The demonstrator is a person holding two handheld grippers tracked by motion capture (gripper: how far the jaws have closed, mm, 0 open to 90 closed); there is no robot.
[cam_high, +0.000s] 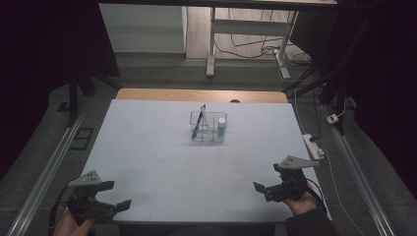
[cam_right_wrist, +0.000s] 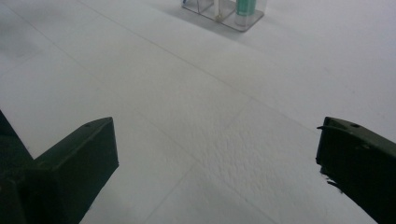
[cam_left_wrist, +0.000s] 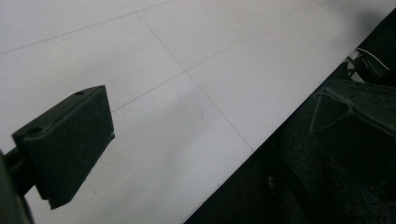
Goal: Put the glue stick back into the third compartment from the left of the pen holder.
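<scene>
At lower left of the high view, the left claw (cam_high: 117, 193) hovers spread and empty; at lower right the right claw (cam_high: 267, 182) likewise. The clear organiser (cam_high: 208, 131) stands mid-worktop (cam_high: 147, 147), well apart, holding a pen (cam_high: 198, 122) and green-banded bottle (cam_high: 222, 128).

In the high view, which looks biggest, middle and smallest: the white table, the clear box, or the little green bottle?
1. White table, by far the biggest.
2. Clear box, in the middle of the table.
3. Green bottle, smallest; it stands inside the box, in its right compartment.
</scene>
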